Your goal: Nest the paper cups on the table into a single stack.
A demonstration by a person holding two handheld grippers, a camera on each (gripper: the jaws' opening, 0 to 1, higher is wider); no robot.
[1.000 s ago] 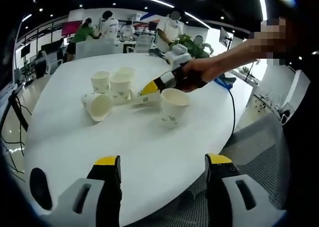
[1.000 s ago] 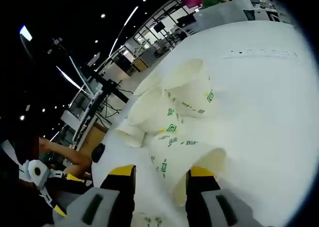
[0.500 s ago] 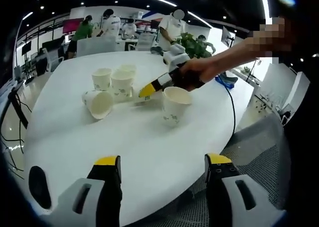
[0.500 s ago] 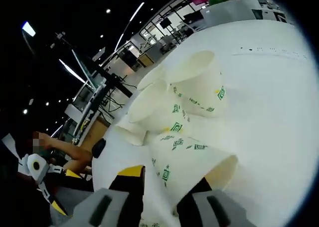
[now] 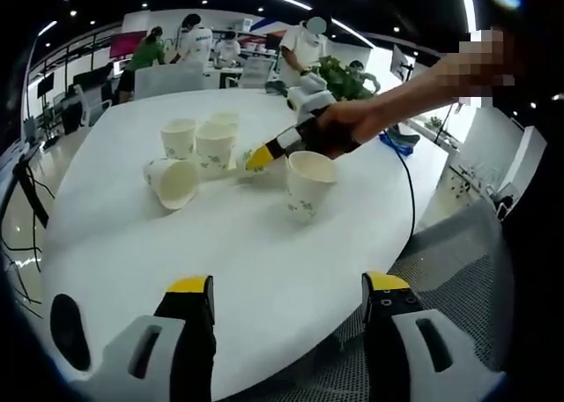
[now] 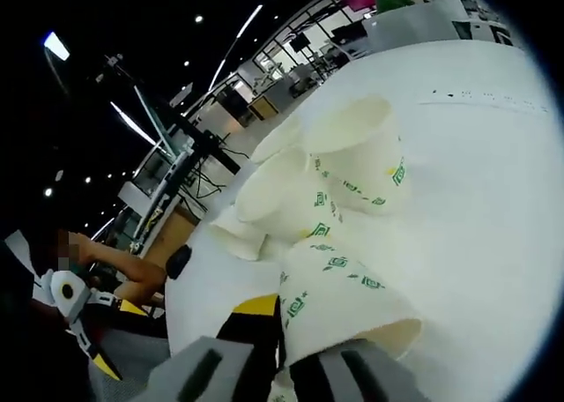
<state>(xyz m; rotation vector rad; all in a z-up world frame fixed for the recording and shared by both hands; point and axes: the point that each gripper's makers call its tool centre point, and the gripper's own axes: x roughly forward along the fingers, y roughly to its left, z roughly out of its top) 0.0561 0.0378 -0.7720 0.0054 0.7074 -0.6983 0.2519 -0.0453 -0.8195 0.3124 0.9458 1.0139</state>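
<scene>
Clearly the step in hand is the pick-up of a fallen cup: in the right gripper view the right tongs (image 6: 286,349) are clamped on the lying cup (image 6: 348,301), its mouth turned toward the lower right and its printed wall pinched between the yellow-tipped jaws. In the left gripper view the same tongs reach in from the right, held by the person's hand (image 5: 348,124), their yellow tip just beside the cluster of cups. The left tongs (image 5: 289,318) stand apart and hold nothing, hanging low over the near edge of the tabletop (image 5: 220,252). Nothing looks nested yet, so I judge the task barely begun. On the tabletop stand the near cup (image 5: 306,186), upright and a little apart from the rest, and three upright cups (image 5: 201,142) close together behind it; a tipped cup (image 5: 174,181) lies on its side to their left with its open mouth facing the camera. The next move would call for lifting the clamped cup, turning it upright and lowering it squarely into an upright one, gently, since thin paper walls dent under a pinch. All the cups are white, tapered paper with rolled rims and small green prints; the tabletop is a smooth, white, rounded slab.
</scene>
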